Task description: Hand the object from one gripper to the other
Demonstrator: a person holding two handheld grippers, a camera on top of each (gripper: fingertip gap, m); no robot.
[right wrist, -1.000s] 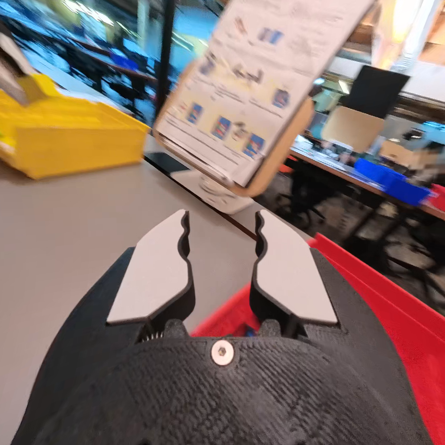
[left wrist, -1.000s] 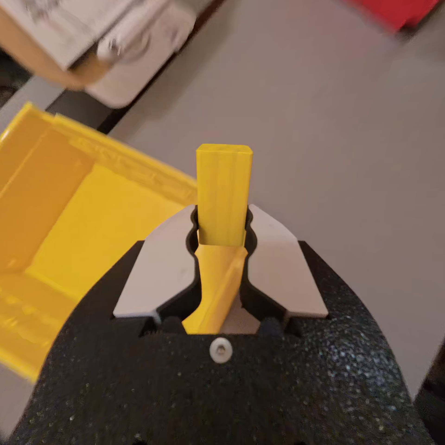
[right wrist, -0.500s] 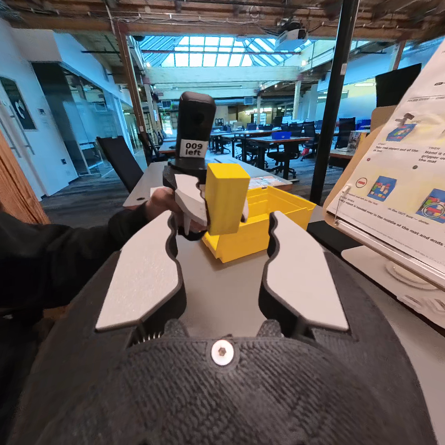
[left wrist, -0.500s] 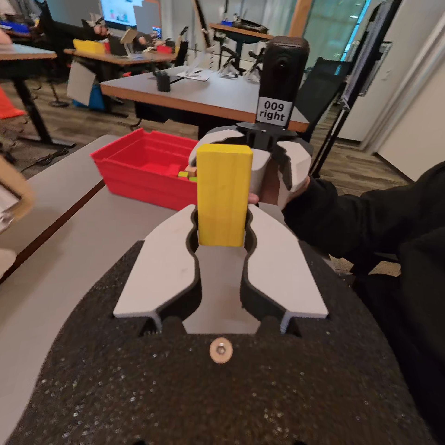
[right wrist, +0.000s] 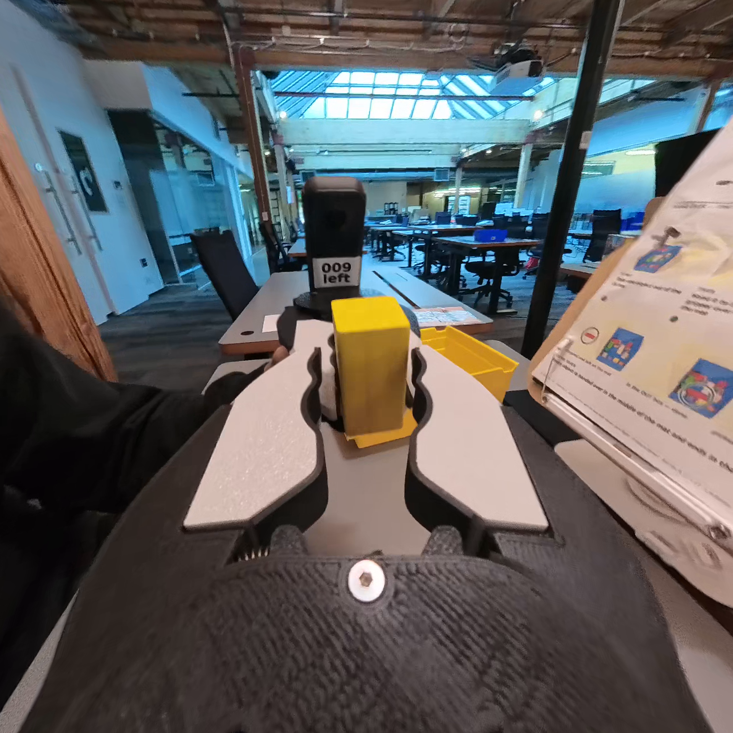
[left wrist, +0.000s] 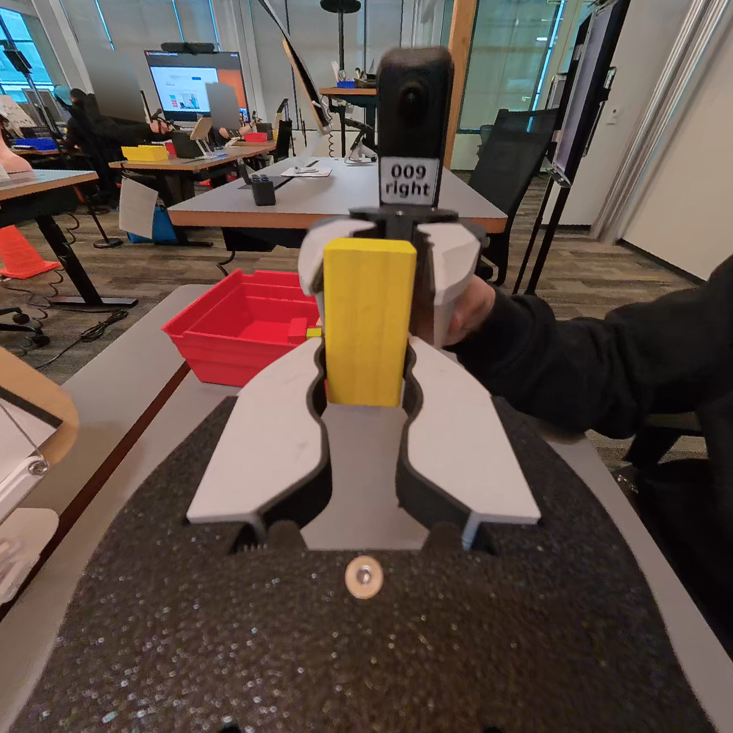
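Between two hand-held grippers, above a grey tabletop [left wrist: 131, 380], a yellow block [left wrist: 367, 325] stands upright.

Nearest in the left wrist view, the left gripper [left wrist: 365, 371] is clenched on the block's lower end, both grey fingers [left wrist: 277, 428] pressing its sides. Facing it from the opposite side, the right gripper [right wrist: 367, 380] brackets the same block with its jaws spread: a clear gap shows at its left finger [right wrist: 269, 428], while its right finger sits close against the block, contact uncertain. A dark sleeve [left wrist: 595, 357] leads to each gripper. Beyond the block, a red bin [left wrist: 222, 341] sits by the tabletop's far edge with small pieces inside. On the other side, a yellow bin [right wrist: 476, 361] rests beside a propped instruction sheet [right wrist: 642, 357]. Farther off are desks and chairs.
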